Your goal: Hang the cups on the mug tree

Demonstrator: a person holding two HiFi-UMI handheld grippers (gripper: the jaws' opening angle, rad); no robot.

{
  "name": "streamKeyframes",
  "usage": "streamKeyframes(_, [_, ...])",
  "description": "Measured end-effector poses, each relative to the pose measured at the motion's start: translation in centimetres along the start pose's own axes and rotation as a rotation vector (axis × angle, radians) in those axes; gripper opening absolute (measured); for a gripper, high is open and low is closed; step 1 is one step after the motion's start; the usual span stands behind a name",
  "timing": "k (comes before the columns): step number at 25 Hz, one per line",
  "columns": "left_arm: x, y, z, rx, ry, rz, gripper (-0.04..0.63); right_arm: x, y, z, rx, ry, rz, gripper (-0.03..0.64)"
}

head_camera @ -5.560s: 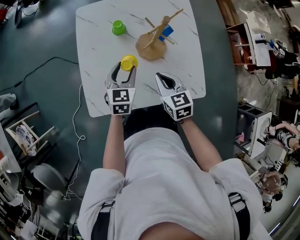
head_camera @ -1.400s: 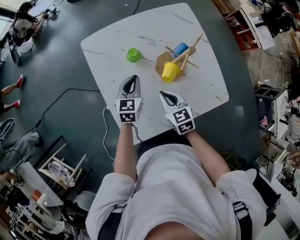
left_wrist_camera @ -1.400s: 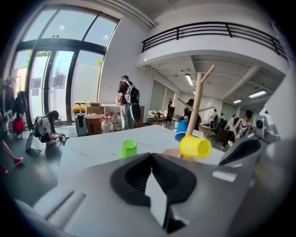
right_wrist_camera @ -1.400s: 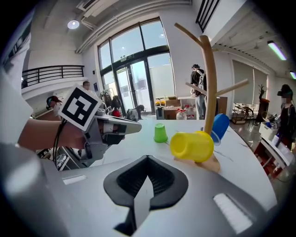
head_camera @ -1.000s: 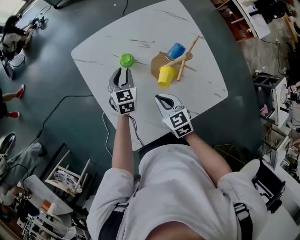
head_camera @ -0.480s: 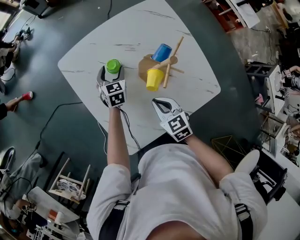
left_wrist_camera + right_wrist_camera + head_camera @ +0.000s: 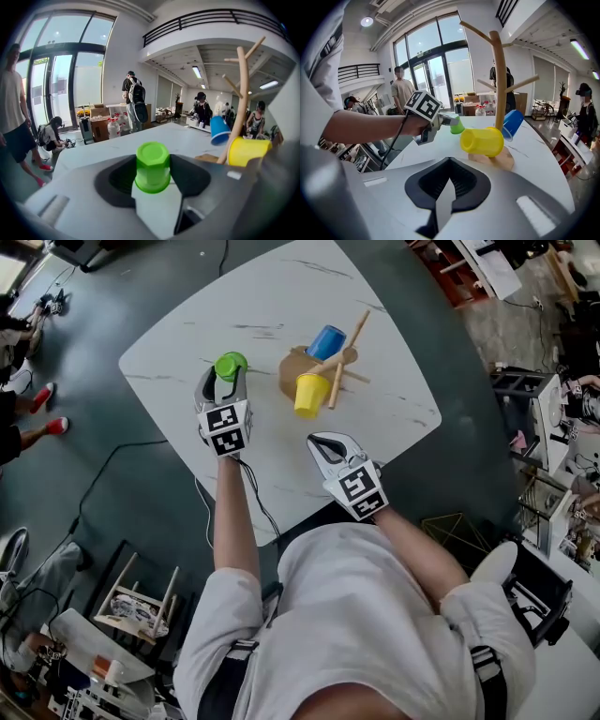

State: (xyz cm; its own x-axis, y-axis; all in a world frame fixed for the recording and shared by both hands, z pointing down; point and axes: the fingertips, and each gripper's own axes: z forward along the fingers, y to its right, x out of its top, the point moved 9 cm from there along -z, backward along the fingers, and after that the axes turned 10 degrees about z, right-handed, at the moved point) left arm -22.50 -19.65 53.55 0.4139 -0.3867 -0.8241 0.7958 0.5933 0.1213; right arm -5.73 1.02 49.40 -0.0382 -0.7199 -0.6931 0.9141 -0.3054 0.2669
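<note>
A green cup (image 7: 230, 365) stands upside down on the white marble table (image 7: 281, 287), left of the wooden mug tree (image 7: 343, 345). My left gripper (image 7: 225, 379) has its jaws closing on the green cup (image 7: 153, 166), and both pads touch its sides. A yellow cup (image 7: 309, 395) and a blue cup (image 7: 325, 341) hang on the tree's pegs. My right gripper (image 7: 326, 444) rests shut and holds nothing near the table's front edge. In the right gripper view the left gripper (image 7: 447, 121) holds the green cup (image 7: 456, 125) beside the yellow cup (image 7: 483, 141).
The mug tree's round base (image 7: 292, 373) sits mid-table with pegs sticking out to several sides. A black cable (image 7: 202, 502) hangs off the table's left edge to the dark floor. Chairs and furniture stand around the table, and people stand beyond it.
My left gripper moved forward and left to the green cup, opened, and now has the cup between its jaws. The right gripper stayed near the front edge.
</note>
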Motion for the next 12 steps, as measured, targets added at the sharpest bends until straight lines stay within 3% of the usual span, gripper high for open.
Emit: streamKeyframes(12, [4.3,0.5,-7.0,-0.091,0.168,-0.073,0.215,-0.6,-2.0,-1.1,0.018,0.004,-0.018,0.0])
